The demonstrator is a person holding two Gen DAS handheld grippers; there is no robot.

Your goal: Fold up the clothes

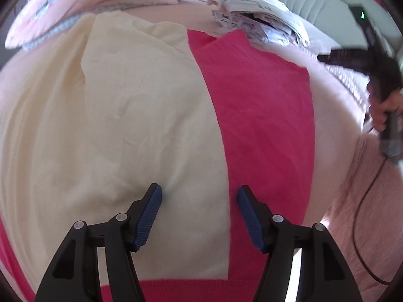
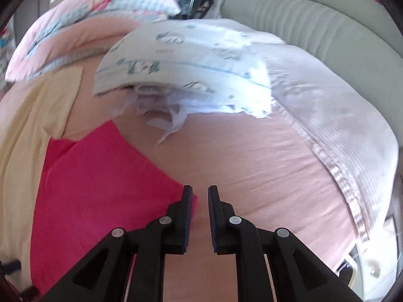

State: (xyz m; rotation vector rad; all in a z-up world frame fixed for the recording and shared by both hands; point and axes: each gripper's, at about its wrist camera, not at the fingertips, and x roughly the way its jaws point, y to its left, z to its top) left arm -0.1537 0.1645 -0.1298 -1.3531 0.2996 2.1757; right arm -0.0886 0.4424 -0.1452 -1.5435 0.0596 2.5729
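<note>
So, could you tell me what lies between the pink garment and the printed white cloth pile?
Only bare pale pink bedsheet, in the right wrist view, between pink garment and white pile.

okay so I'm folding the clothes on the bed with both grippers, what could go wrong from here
1. The cream garment lies over the pink garment. The open left gripper straddles their shared edge, so a pinch there may catch both layers.
2. The right gripper, only narrowly open, sits at the pink garment's corner and could grab the bed sheet too.
3. A loose cable trails over the bed near the hand and might snag.
</note>
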